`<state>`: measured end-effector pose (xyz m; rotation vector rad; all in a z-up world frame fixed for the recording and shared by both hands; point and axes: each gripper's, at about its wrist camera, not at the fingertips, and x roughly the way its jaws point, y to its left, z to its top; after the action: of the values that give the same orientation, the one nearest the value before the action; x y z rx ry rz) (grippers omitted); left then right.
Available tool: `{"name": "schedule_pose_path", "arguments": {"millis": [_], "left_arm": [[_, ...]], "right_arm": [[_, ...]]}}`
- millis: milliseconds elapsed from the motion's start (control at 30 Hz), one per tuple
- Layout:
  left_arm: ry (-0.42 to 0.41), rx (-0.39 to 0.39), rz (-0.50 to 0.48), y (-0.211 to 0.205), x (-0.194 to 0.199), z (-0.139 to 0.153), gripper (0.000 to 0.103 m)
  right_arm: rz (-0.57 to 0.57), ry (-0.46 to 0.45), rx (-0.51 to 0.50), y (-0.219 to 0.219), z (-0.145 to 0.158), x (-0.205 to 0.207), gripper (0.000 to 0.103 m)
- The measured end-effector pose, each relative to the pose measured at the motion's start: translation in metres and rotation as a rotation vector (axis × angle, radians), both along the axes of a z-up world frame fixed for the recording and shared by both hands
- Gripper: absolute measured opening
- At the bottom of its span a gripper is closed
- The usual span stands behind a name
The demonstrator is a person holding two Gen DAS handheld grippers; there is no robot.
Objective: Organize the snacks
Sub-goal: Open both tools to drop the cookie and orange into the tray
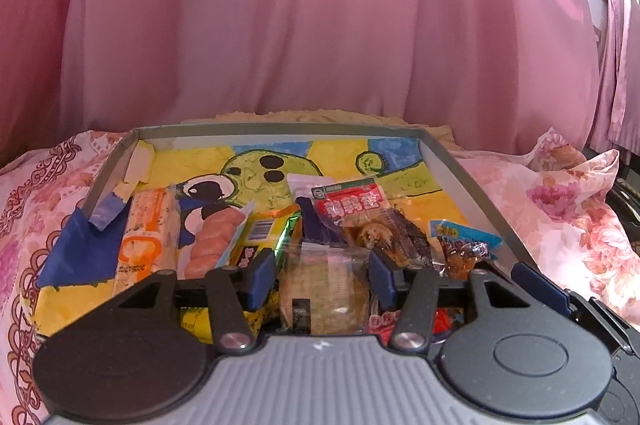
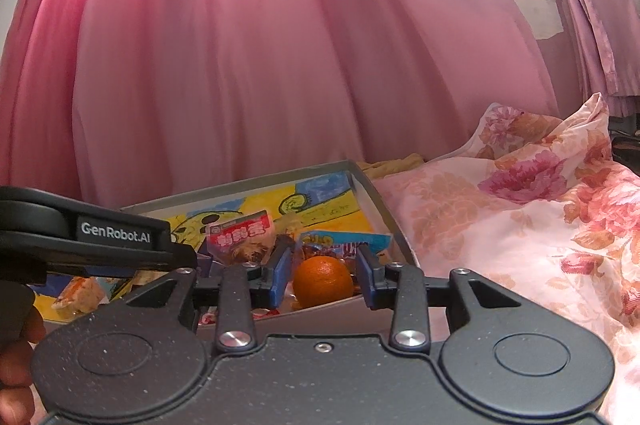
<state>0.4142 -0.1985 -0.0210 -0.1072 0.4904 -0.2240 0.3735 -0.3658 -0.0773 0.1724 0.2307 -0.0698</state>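
A grey tray (image 1: pixel 280 129) lined with a yellow and blue drawing lies on a bed and holds several snacks. Among them are an orange biscuit pack (image 1: pixel 148 233), pink sausages (image 1: pixel 212 237), a red-labelled packet (image 1: pixel 350 203) and a blue packet (image 1: pixel 464 237). My left gripper (image 1: pixel 322 279) has its blue pads pressed on both sides of a clear-wrapped cracker pack (image 1: pixel 324 297). In the right wrist view, my right gripper (image 2: pixel 324 279) stands open at the tray's (image 2: pixel 376 209) near right corner. An orange (image 2: pixel 324 283) sits between its fingers with small gaps either side. The left gripper's body (image 2: pixel 120 237) reaches in from the left.
Pink curtains (image 1: pixel 320 25) hang close behind the tray. Floral bedding (image 2: pixel 520 225) rises in folds to the right and lies flat on the left (image 1: pixel 32 205). A person's hand (image 2: pixel 16 345) shows at the lower left of the right wrist view.
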Motion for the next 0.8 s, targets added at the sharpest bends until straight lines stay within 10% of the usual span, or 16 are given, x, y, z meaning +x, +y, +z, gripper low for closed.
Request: {"name": "schedule_pose_path", "arguments": {"millis": [467, 800], "left_arm": [[-0.094, -0.070, 0.109, 0.026, -0.030, 0.022, 0.102], [-0.139, -0.043, 0.171, 0.046, -0.048, 0.045, 0.102]], "right_arm": [[-0.023, -0.047, -0.027, 0.003, 0.016, -0.014, 0.073], [-0.022, -0.105, -0.032, 0.006, 0.035, -0.028, 0.090]]}}
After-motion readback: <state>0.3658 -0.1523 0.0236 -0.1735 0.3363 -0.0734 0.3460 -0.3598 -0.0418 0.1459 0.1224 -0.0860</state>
